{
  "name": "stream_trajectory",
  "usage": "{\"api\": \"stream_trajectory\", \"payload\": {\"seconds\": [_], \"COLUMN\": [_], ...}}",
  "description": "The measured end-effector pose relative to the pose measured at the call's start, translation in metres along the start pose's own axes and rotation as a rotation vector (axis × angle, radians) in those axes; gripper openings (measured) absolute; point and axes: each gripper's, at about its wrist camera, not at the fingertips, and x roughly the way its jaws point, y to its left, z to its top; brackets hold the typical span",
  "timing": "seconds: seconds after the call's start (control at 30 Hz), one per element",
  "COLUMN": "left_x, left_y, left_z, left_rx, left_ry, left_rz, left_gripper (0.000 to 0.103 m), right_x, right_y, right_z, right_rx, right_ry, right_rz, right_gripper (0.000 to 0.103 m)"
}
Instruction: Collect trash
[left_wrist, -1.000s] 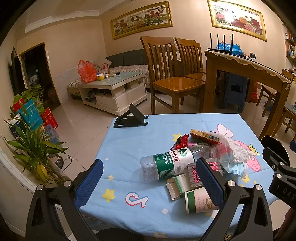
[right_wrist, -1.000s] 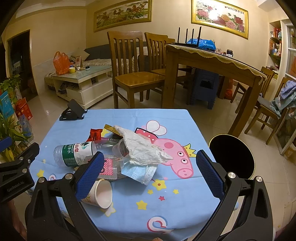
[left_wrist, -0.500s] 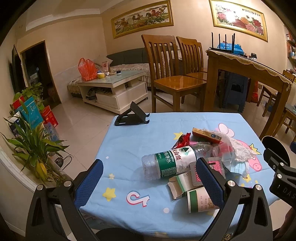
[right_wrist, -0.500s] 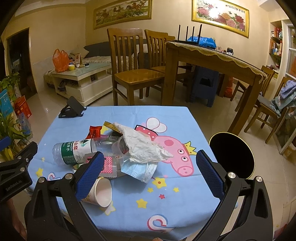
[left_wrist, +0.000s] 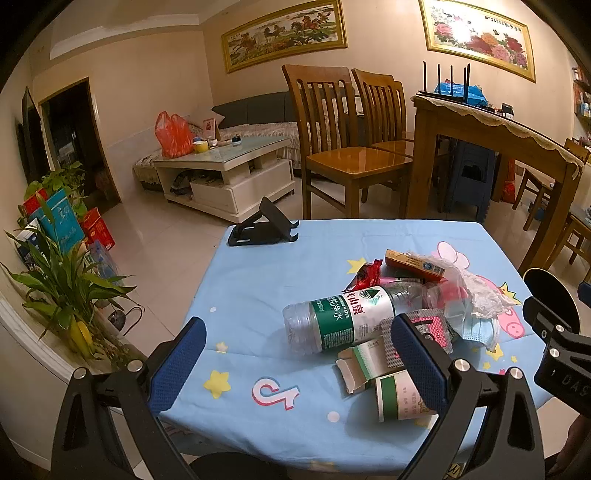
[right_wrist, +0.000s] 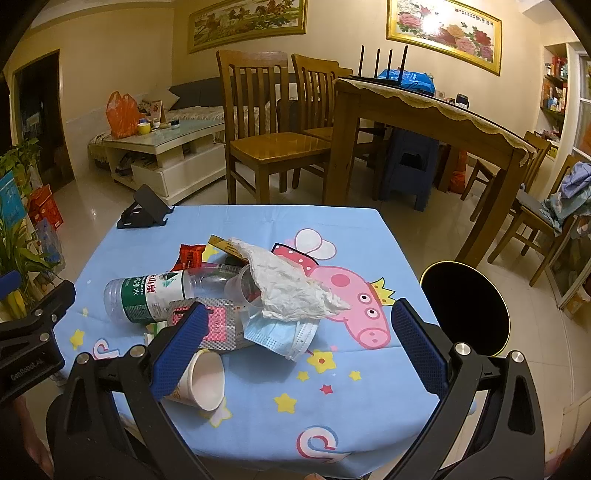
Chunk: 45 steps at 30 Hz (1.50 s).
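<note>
Trash heaped mid-tabletop (right_wrist: 258, 406). Bottle (left_wrist: 343, 319) on its side, long axis left-right across the tabletop, base toward the left edge, neck buried under the pile. Paper cup (right_wrist: 201, 384) tipped over at the near edge, mouth facing the right wrist camera, nothing visible inside. Tissue (right_wrist: 291, 286) draped over a clear cup (right_wrist: 243, 288) and a mask (right_wrist: 284, 332). Black bin (right_wrist: 465, 308) just off the tabletop's right side, contents too dark to tell. Left hand-held gripper (left_wrist: 299, 369) spread wide, holding nothing; right hand-held gripper (right_wrist: 299, 358) likewise spread, holding nothing.
</note>
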Motion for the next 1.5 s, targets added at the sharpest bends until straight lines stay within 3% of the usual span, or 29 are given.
{"api": "stream_trajectory", "payload": {"seconds": [0.47, 0.57, 0.6, 0.67, 0.73, 0.77, 0.93, 1.03, 1.1, 1.13, 1.17, 1.23, 1.37, 1.5], "left_x": [0.001, 0.014, 0.025, 0.054, 0.084, 0.096, 0.140, 0.144, 0.139, 0.136, 0.131, 0.124, 0.103, 0.101], "left_y": [0.000, 0.008, 0.018, 0.045, 0.084, 0.104, 0.190, 0.204, 0.195, 0.188, 0.178, 0.158, 0.118, 0.082], "left_z": [-0.001, -0.004, -0.006, -0.012, -0.022, -0.029, -0.067, -0.078, -0.077, -0.074, -0.070, -0.061, -0.045, -0.027], "left_rx": [0.002, 0.003, -0.012, -0.065, -0.159, -0.210, -0.450, -0.439, -0.352, -0.315, -0.260, -0.181, -0.054, 0.037], "left_ry": [0.002, 0.028, 0.064, 0.168, 0.262, 0.298, 0.432, 0.423, 0.387, 0.376, 0.352, 0.305, 0.204, 0.160], "left_rz": [0.004, 0.015, 0.025, 0.034, 0.029, 0.028, -0.008, 0.068, 0.105, 0.112, 0.116, 0.077, -0.084, -0.187], "left_gripper": [0.097, 0.097, 0.097, 0.097, 0.097, 0.097, 0.097, 0.097, 0.097, 0.097, 0.097, 0.097, 0.097, 0.097], "right_x": [0.001, 0.004, 0.009, 0.030, 0.033, 0.033, 0.048, 0.061, 0.071, 0.079, 0.084, 0.088, 0.077, 0.072], "right_y": [0.000, -0.002, -0.004, -0.007, 0.001, 0.008, 0.061, 0.079, 0.084, 0.083, 0.080, 0.078, 0.068, 0.050], "right_z": [-0.001, 0.003, 0.005, 0.007, 0.005, 0.003, -0.024, -0.038, -0.048, -0.054, -0.056, -0.057, -0.048, -0.027], "right_rx": [-0.001, -0.006, -0.005, -0.013, -0.044, -0.087, -0.274, -0.289, -0.249, -0.199, -0.149, -0.137, -0.065, 0.024], "right_ry": [-0.001, 0.010, 0.032, 0.158, 0.189, 0.193, 0.289, 0.320, 0.361, 0.399, 0.425, 0.427, 0.455, 0.423], "right_rz": [-0.001, 0.070, 0.125, 0.288, 0.425, 0.452, 0.474, 0.378, 0.418, 0.485, 0.532, 0.528, 0.725, 0.832], "right_gripper": [0.098, 0.098, 0.098, 0.098, 0.098, 0.098, 0.098, 0.097, 0.066, 0.042, 0.030, 0.004, 0.004, 0.004]}}
